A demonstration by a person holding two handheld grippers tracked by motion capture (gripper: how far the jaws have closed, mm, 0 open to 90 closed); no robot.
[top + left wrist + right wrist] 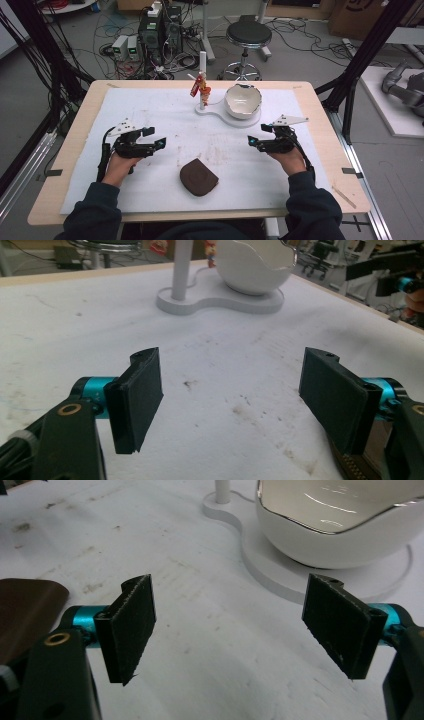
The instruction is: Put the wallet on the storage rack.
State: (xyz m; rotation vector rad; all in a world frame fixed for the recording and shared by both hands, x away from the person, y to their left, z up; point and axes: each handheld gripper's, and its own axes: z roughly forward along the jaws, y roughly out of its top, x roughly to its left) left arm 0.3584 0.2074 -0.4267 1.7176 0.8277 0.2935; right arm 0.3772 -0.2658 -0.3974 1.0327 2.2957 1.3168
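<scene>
Brown pouch (pixel 198 177) lies between wide-open, empty left gripper (pixel 161 140) and right gripper (pixel 251 141).

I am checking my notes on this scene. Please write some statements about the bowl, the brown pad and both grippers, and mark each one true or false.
1. The bowl sits on a white stand. True.
2. The left gripper holds the brown pad. False: its jaws are open and hold nothing; the pad lies on the table.
3. The right gripper is open. True.
4. The pad lies inside the bowl. False: it lies near the front edge, between the hands.
</scene>
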